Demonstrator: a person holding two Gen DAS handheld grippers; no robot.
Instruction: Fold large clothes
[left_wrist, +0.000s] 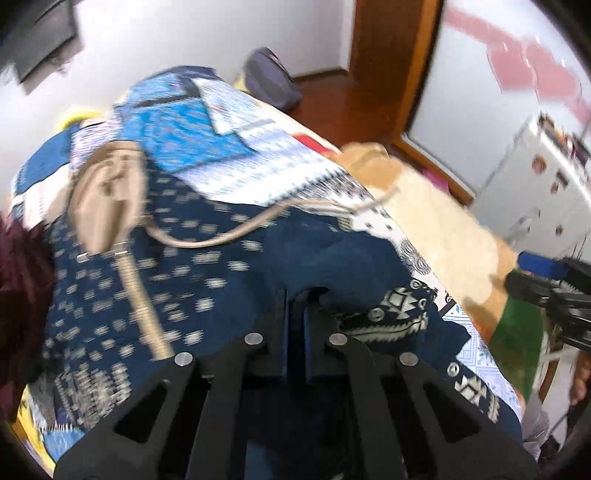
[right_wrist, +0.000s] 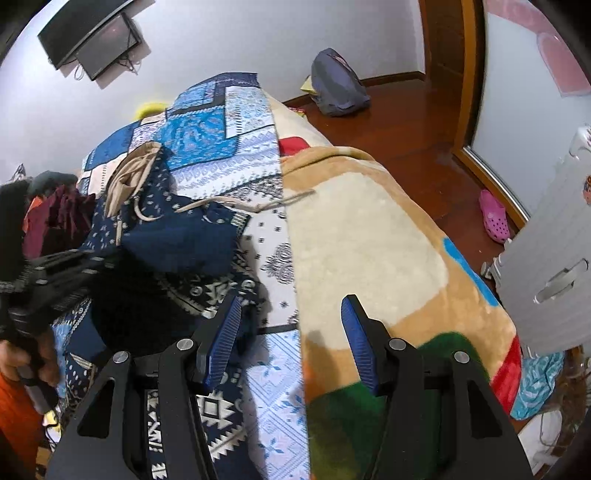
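Note:
A navy garment with a pale printed pattern, a beige hood lining and a beige drawstring lies spread on the bed. My left gripper is shut on a fold of this navy cloth, which bulges up around its fingertips. In the right wrist view the same garment rises toward the left gripper, held by a hand at the left edge. My right gripper stands open over the bed with nothing between its blue pads, to the right of the garment's patterned hem.
A blue patchwork bedspread and a beige fleece blanket cover the bed. Maroon clothes pile at the left. On the wooden floor lie a grey backpack and a pink shoe. A white drawer cabinet stands right.

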